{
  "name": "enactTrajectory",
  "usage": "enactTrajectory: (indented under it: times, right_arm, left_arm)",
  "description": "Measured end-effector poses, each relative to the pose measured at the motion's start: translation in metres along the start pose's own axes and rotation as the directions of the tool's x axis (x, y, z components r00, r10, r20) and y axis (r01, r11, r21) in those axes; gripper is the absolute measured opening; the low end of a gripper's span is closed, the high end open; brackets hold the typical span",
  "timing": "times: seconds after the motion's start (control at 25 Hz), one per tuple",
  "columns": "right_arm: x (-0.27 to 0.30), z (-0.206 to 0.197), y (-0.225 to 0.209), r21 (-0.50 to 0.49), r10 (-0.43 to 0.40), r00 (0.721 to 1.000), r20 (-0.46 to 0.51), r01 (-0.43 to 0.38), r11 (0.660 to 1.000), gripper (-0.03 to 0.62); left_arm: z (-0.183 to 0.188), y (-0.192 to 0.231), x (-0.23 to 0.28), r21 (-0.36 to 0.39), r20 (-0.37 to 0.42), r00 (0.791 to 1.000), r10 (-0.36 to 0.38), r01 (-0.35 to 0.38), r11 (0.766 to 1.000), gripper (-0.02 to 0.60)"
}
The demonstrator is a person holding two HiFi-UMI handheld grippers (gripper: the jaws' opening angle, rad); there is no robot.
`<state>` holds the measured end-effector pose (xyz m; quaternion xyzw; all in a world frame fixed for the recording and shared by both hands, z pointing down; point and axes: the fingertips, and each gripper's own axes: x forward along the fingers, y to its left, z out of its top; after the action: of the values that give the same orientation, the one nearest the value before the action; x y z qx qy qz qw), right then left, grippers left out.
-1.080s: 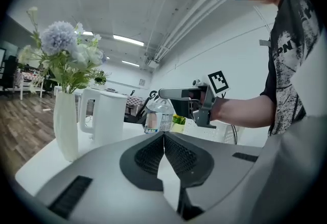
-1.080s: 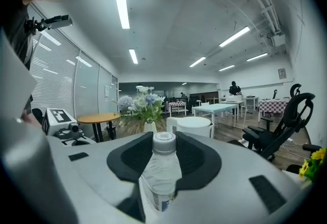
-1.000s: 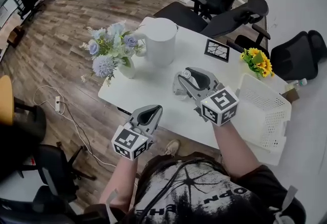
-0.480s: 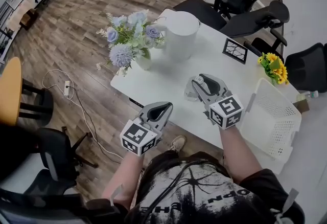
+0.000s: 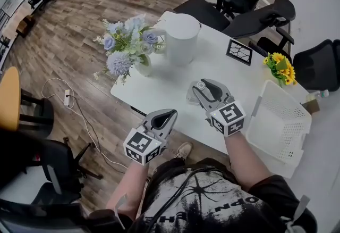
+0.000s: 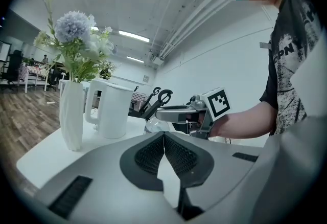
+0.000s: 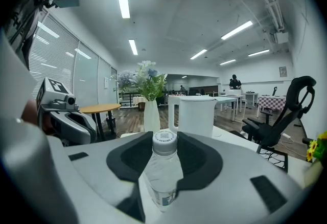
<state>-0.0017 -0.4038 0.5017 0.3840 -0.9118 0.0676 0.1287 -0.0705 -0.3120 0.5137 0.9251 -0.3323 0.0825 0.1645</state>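
A clear plastic water bottle (image 7: pixel 163 174) with a white cap (image 5: pixel 200 86) stands upright between the jaws of my right gripper (image 7: pixel 164 142), which is shut on it. In the head view the right gripper (image 5: pixel 201 89) is over the near part of the white table (image 5: pixel 170 85). My left gripper (image 5: pixel 168 115) hangs off the table's near edge, left of the right one, jaws shut with nothing between them. In the left gripper view the left gripper (image 6: pixel 164 136) faces the right gripper (image 6: pixel 179 114), and a little of the bottle (image 6: pixel 152 126) shows under it.
A white kettle (image 5: pixel 181 39) and a white vase of blue and white flowers (image 5: pixel 127 51) stand at the table's far left. A white basket (image 5: pixel 279 120) sits at the right, with yellow flowers (image 5: pixel 281 67) and a marker card (image 5: pixel 239 52) behind. Black office chairs (image 5: pixel 239 0) stand beyond.
The right gripper with the bottle sits lower in the left gripper view. The kettle and vase look larger in the right gripper view. The left gripper stays shut.
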Motion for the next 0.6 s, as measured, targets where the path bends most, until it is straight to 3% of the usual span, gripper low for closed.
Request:
enactTrajectory:
  times: [0.28, 0.36, 0.6]
  right_arm:
    - [0.0, -0.001, 0.001, 0.006, 0.001, 1.0, -0.022, -0.001, 1.0, 0.159]
    - [-0.002, 0.001, 0.002, -0.007, -0.01, 1.0, -0.025, 0.009, 1.0, 0.205]
    - [-0.015, 0.021, 0.003, -0.011, -0.041, 0.999, 0.022, 0.041, 0.999, 0.215]
  left_arm:
    - [0.003, -0.004, 0.002, 0.007, 0.001, 1.0, -0.011, 0.011, 1.0, 0.011]
    - [0.005, -0.006, 0.001, 0.012, 0.004, 1.0, -0.012, 0.012, 1.0, 0.011]
    - [0.021, -0.006, -0.003, 0.044, 0.025, 1.0, -0.015, 0.013, 0.999, 0.011]
